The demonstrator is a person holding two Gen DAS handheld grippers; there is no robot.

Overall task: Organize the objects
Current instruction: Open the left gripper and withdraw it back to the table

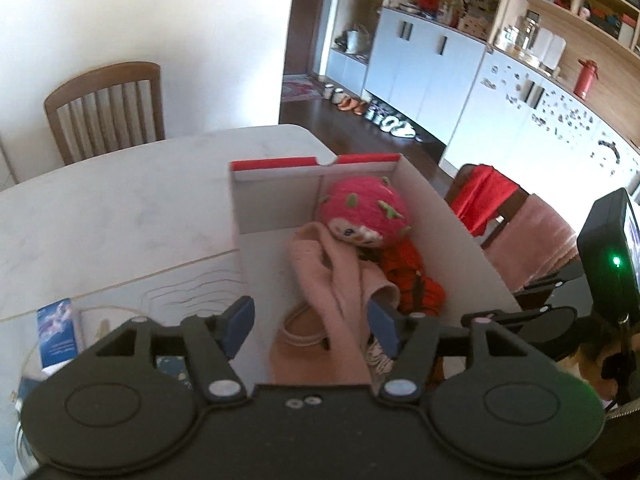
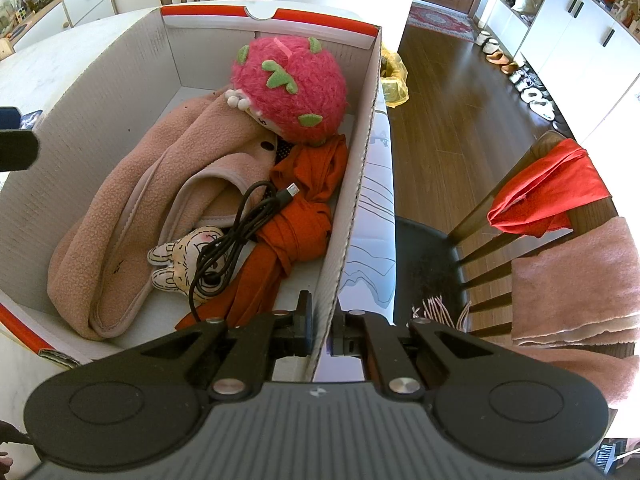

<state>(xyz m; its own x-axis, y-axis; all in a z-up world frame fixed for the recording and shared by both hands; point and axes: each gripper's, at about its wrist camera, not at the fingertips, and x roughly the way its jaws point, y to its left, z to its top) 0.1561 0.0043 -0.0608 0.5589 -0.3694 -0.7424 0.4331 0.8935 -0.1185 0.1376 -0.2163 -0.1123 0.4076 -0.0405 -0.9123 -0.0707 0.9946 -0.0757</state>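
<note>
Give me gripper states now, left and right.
Left gripper: open, above the pink fleece in the box, gripping nothing.
Right gripper: shut on the box wall.

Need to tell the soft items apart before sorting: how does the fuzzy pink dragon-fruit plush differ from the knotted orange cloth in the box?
The fuzzy pink dragon-fruit plush is round, furry and green-tufted; the knotted orange cloth is long, smooth and plain. The plush lies by the far wall, the cloth nearer. Both are in the cardboard box.

- We find the box [image 2: 352, 216] on the counter [image 1: 120, 208].
- In it, the plush toy [image 2: 290, 88] lies at the far end, the cable [image 2: 236, 232] nearer us.
</note>
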